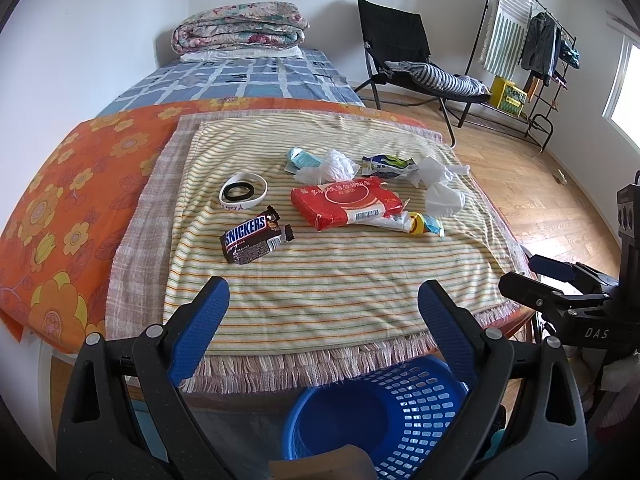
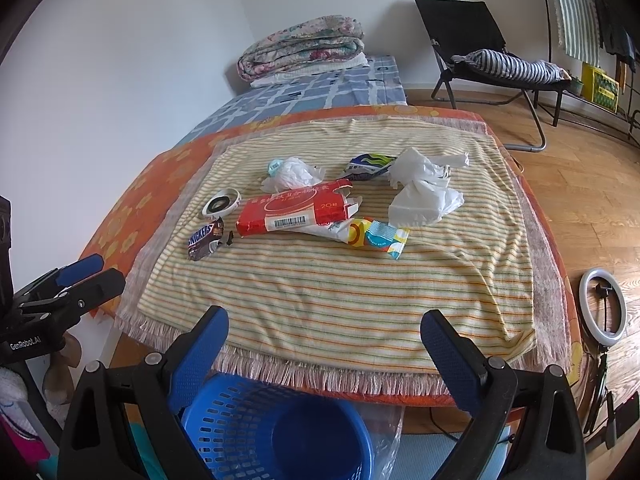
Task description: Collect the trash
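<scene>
Left gripper sits at the bottom centre of the left wrist view, jaws spread wide and holding nothing, blue ribbed pads facing inward. Blue basket, slotted plastic, stands directly below it at the frame's lower edge, off the near fringe of the striped towel. Trash lies mid-frame on that towel: Snickers wrapper, glossy and torn at one end, left of centre; red packet, flat and soft-sided, centre; crumpled white plastic to the right. A white ring with a dark band inside it sits above the Snickers wrapper; whether it counts as trash cannot be told.

Right wrist view: right gripper at bottom centre, likewise spread wide and empty. The blue basket shows at lower left, the yellow-and-blue wrapper just beside the red packet's lower right edge, mid-frame.

Judgement: nothing collected yet. Best start is probably the nearest separate piece. Thin film will crush and slip, so pinch a raised fold or edge, not the flat face, and avoid snagging the towel's loose weave.
</scene>
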The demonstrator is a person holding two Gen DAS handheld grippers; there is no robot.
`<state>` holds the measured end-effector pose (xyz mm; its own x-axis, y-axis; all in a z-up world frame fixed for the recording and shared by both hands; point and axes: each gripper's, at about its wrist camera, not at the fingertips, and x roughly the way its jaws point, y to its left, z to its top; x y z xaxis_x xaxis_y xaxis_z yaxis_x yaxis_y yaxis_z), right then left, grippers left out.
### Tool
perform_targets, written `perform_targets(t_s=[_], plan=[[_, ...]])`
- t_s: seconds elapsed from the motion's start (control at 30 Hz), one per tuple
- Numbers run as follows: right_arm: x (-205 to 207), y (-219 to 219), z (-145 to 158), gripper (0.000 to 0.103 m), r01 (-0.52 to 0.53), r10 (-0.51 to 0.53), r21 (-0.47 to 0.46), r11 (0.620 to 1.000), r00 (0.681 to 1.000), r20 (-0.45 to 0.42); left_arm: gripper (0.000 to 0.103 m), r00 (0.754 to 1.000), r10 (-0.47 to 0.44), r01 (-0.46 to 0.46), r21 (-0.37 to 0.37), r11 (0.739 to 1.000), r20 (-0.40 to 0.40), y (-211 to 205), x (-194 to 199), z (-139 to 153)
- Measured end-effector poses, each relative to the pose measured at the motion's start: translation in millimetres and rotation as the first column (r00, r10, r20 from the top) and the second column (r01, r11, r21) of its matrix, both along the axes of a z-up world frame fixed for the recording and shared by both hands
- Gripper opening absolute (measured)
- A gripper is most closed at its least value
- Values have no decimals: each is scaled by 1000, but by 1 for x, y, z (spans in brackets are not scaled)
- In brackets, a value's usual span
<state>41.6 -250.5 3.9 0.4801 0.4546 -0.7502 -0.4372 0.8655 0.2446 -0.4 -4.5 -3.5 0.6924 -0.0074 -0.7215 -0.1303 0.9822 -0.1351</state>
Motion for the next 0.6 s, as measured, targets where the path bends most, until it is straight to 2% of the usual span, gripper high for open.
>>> perform_targets(t_s=[0.6], plan=[[2,3,-2,98,-10,10,-3,1000,1000,-16,97,1000,1,-1,0,1000,0,0,0,0]])
